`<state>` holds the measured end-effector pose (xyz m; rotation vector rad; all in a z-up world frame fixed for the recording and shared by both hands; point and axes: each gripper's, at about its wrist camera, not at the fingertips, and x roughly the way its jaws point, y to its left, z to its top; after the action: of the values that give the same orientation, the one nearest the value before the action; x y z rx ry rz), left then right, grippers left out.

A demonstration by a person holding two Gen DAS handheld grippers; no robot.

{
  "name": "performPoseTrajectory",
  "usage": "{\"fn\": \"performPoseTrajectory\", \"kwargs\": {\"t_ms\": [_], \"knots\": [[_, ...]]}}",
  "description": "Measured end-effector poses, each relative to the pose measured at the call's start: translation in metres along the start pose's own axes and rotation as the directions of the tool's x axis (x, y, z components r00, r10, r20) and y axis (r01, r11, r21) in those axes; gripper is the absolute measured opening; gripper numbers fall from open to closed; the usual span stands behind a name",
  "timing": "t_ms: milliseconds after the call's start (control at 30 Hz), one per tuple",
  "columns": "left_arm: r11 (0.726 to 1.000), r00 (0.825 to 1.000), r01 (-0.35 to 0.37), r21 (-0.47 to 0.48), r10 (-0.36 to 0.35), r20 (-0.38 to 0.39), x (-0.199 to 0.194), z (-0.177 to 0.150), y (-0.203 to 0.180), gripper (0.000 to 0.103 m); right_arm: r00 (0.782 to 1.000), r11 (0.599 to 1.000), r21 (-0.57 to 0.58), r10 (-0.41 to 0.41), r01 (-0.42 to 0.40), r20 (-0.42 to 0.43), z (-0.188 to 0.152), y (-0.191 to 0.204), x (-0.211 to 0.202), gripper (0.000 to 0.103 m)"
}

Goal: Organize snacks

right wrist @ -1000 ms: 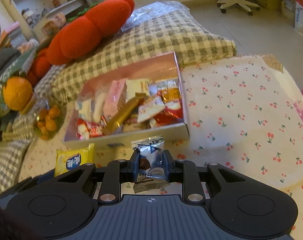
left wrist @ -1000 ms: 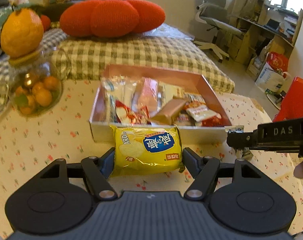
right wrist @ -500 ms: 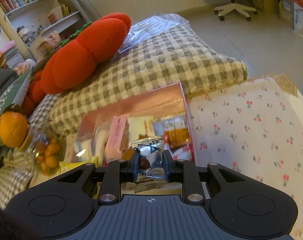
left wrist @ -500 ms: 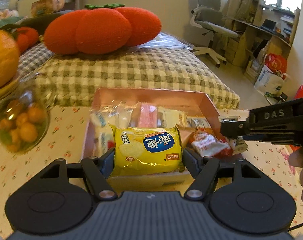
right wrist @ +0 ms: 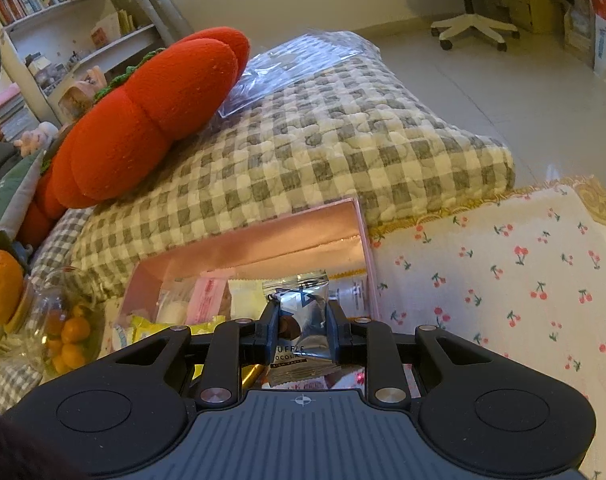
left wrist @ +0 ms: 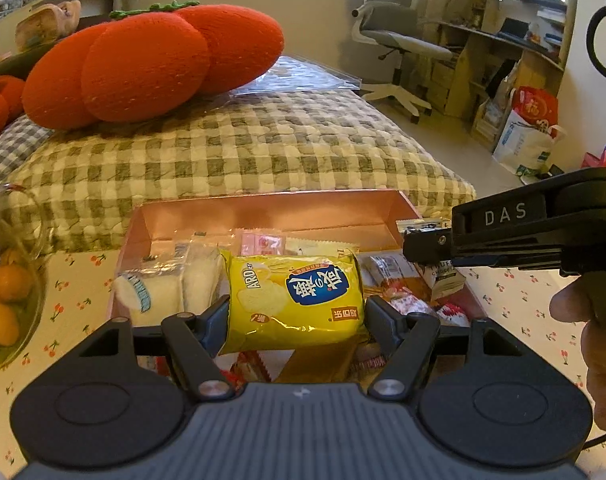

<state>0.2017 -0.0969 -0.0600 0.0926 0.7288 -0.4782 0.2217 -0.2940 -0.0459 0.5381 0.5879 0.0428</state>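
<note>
Both grippers have come forward from the bench edge and now hang over the pink box (left wrist: 263,210) of snacks. At the left, a glass jar (left wrist: 7,280) of small oranges stands beside the box, and the left gripper (left wrist: 295,312) has its jaws pinching a yellow chip bag (left wrist: 295,300) above the packets. Further right, the right gripper (right wrist: 301,330) has its jaws clamped on a silver truffle packet (right wrist: 301,320) over the box's right end.
</note>
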Motion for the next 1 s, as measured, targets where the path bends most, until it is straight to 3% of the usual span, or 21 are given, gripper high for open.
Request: {"fn": "performPoseTrajectory", "kwargs": {"t_ms": [167, 233, 267, 333, 500, 700, 1000], "knots": [[1.0, 1.0, 0.009, 0.005, -0.009, -0.006, 0.006, 0.001, -0.003, 0.073, 1.0, 1.0, 0.002, -0.005, 0.005, 0.022, 0.002, -0.002, 0.002, 0.029], [1.0, 1.0, 0.004, 0.02, -0.004, -0.001, 0.007, -0.001, -0.006, 0.088, 1.0, 1.0, 0.013, -0.004, 0.004, 0.026, 0.003, -0.003, 0.001, 0.04], [1.0, 1.0, -0.001, 0.031, 0.0, 0.008, 0.005, -0.002, -0.008, 0.091, 1.0, 1.0, 0.024, -0.004, 0.003, 0.025, 0.003, -0.004, 0.001, 0.055], [0.999, 1.0, -0.01, 0.048, 0.009, 0.018, 0.002, -0.003, -0.011, 0.092, 1.0, 0.999, 0.037, -0.005, 0.004, 0.031, 0.002, -0.007, -0.002, 0.062], [0.999, 1.0, -0.014, 0.03, 0.014, 0.008, -0.006, -0.001, -0.012, 0.096, 1.0, 0.999, 0.042, -0.009, 0.008, 0.028, 0.001, -0.008, -0.011, 0.063], [0.999, 0.999, -0.036, 0.008, 0.036, 0.003, -0.023, -0.001, -0.012, 0.098, 0.999, 0.999, 0.054, -0.003, 0.001, 0.034, -0.003, -0.01, -0.033, 0.074], [0.997, 0.998, -0.063, -0.034, 0.062, -0.015, -0.056, -0.011, -0.013, 0.101, 0.999, 0.999, 0.046, -0.029, 0.028, 0.028, -0.02, -0.013, -0.067, 0.081]]}}
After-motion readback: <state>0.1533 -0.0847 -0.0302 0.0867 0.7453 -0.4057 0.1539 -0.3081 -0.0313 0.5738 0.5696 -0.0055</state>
